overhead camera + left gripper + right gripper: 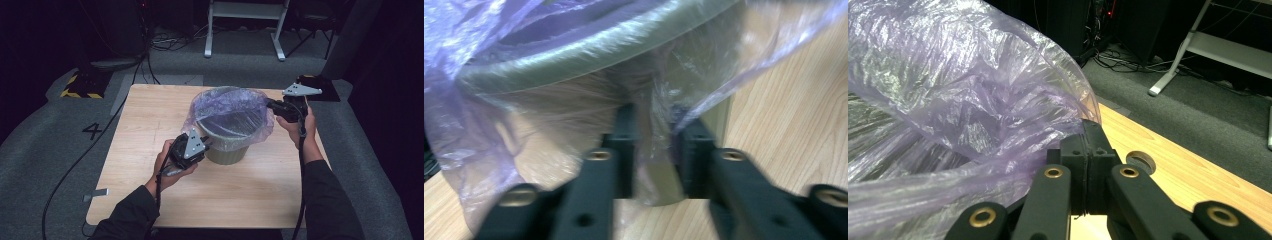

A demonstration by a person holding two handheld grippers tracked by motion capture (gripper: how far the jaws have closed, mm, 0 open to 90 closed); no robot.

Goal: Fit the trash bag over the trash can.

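The purple bag is thin, soft and slippery; grip its hem at the bin rim. Right gripper clamps the film at the right; left gripper straddles the near hem, jaws apart.

bench: pale wood grain, standing on grey carpet | white metal frame legs on the floor beyond its far edge | yellow-black striped block off the far left corner | black cables trailing over the carpet | number 4 marked on the floor left of the bench
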